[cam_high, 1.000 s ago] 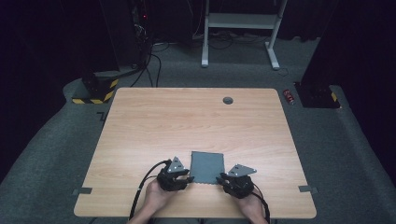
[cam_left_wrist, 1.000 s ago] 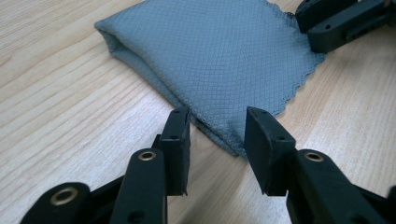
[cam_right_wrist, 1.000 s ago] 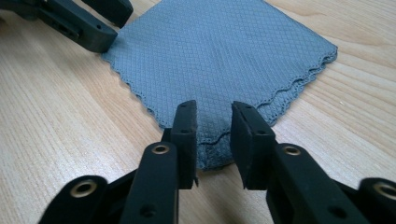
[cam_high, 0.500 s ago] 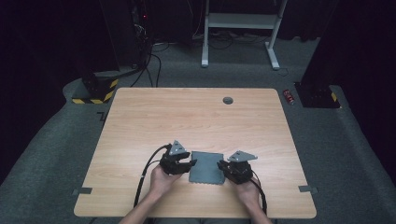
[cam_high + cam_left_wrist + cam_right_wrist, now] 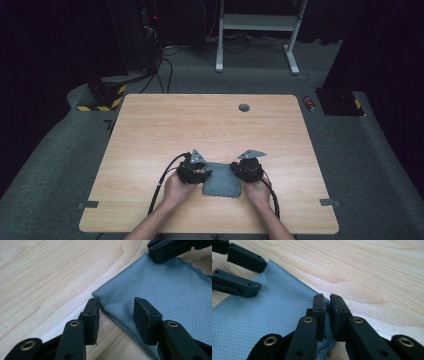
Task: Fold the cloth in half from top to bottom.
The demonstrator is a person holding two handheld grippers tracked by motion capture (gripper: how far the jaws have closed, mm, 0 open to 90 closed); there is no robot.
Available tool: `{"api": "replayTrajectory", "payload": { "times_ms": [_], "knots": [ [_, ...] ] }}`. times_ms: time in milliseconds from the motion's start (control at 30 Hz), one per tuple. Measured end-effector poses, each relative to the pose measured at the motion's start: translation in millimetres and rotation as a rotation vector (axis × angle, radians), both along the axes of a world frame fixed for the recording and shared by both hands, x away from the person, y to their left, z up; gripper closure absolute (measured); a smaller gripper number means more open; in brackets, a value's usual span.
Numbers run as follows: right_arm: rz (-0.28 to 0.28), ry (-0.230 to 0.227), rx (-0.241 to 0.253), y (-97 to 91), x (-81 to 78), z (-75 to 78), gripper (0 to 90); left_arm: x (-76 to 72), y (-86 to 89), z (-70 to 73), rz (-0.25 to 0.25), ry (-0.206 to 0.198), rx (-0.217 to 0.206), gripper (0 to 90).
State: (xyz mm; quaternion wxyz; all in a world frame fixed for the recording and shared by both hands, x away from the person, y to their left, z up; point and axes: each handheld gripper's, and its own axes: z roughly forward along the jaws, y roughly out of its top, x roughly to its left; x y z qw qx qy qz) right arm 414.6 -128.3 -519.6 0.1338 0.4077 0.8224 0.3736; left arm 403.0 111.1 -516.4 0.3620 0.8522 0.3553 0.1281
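- One grey-blue cloth (image 5: 222, 179) lies flat on the near middle of the wooden table (image 5: 165, 125), between the two hands; it is the single piece of fabric on the table, and its waffle weave shows in both gripper views (image 5: 160, 287) (image 5: 262, 315).
- Two grippers are at work, one at each side edge of the cloth.
- The right gripper (image 5: 325, 315) has its jaws nearly together, pinching the cloth's edge near a corner; the fabric bunches between the pads, and the jaws have just been closing on it.
- The left gripper (image 5: 117, 312) has its jaws about half apart, straddling the opposite corner; the fabric's edge lies between them, but the pads do not press it.
- Judged from this, the grasp is half made: one side is secured, the other is yet to be clamped, and any lifting or folding is still to come.
- One small round grommet (image 5: 244, 107) sits in the table's far edge, well apart from the cloth.
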Motion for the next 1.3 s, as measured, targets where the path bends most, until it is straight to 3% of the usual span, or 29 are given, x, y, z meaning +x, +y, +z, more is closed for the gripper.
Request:
{"api": "replayTrajectory", "payload": {
  "times_ms": [133,233,300,433,567,633,767,900,1000,1167,1300],
  "knots": [
    [-0.018,-0.008,-0.022,-4.1,-1.1,2.7,80.8,-0.3,4.3,3.2,0.011,-0.011,0.012,56.1],
    [-0.028,-0.024,-0.019,-7.5,-0.5,6.4,78.7,1.9,7.5,7.2,0.049,-0.014,-0.052,55.2],
    [-0.036,-0.024,-0.018,-8.0,1.6,9.0,76.4,6.7,8.3,8.4,0.078,0.0,-0.066,54.1],
    [-0.047,-0.016,-0.026,-6.3,8.0,10.1,72.5,18.2,6.3,11.8,0.117,-0.014,-0.066,52.6],
    [-0.047,0.021,-0.046,-3.9,12.4,4.8,71.9,27.6,-0.3,8.0,0.115,0.022,-0.022,54.6],
    [-0.044,0.025,-0.045,-3.7,12.8,3.8,75.2,30.3,-3.3,4.5,0.108,0.038,-0.001,58.2],
    [-0.001,0.027,-0.064,-1.3,13.9,5.4,86.1,31.6,-4.8,3.4,0.082,0.062,-0.018,75.2],
    [0.011,0.024,-0.097,2.0,15.8,8.0,88.8,33.4,-7.4,6.4,0.066,0.098,-0.009,86.4],
    [0.016,0.007,-0.11,3.5,16.3,10.0,89.2,35.7,-6.7,8.2,0.055,0.094,0.004,88.0],
    [0.005,-0.018,-0.109,6.7,20.7,15.8,89.3,40.5,-1.4,15.0,0.087,0.043,-0.035,88.2],
    [-0.005,-0.031,-0.126,13.9,31.0,18.0,89.3,49.4,-0.6,14.0,0.108,0.017,-0.005,87.9]
  ]
}}
